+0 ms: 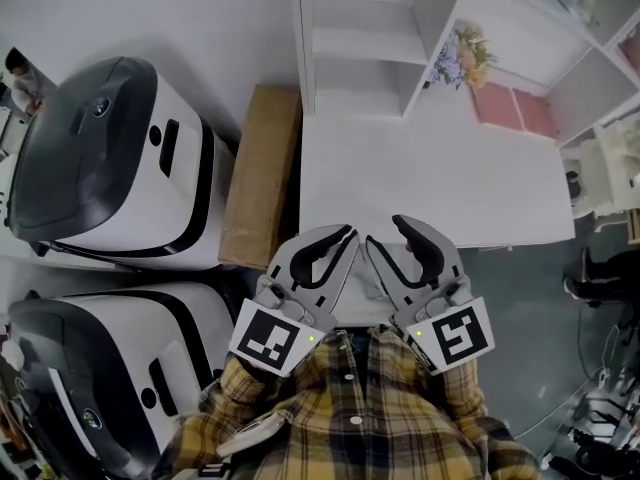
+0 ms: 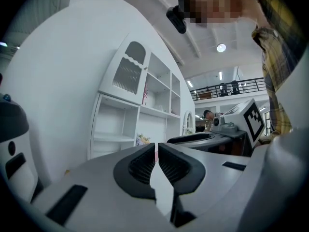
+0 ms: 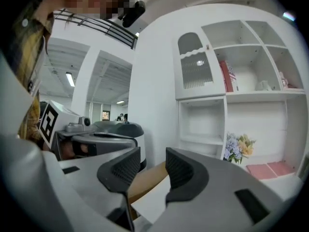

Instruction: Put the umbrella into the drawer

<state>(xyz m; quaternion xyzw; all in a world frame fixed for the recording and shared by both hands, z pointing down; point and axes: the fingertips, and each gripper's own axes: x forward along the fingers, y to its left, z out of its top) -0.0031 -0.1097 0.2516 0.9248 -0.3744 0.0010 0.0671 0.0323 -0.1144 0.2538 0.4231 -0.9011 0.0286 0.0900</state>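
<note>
No umbrella and no drawer show in any view. Both grippers are held close to the person's chest, over the near edge of the white desk [image 1: 430, 168]. In the head view my left gripper [image 1: 347, 236] has its jaws brought together, and in the left gripper view [image 2: 156, 151] only a thin slit shows between its ribbed pads, with nothing in it. My right gripper [image 1: 385, 231] stands beside it with its jaws partly apart; in the right gripper view [image 3: 152, 161] the gap is empty, and the desk and a box show through it.
A white shelf unit [image 1: 370, 38] rises at the back of the desk, with a flower bunch [image 1: 462, 56] and pink boxes [image 1: 515, 108]. A brown cardboard box [image 1: 262, 173] leans at the desk's left. Two white-and-black machines [image 1: 110, 158] [image 1: 100, 368] stand further left.
</note>
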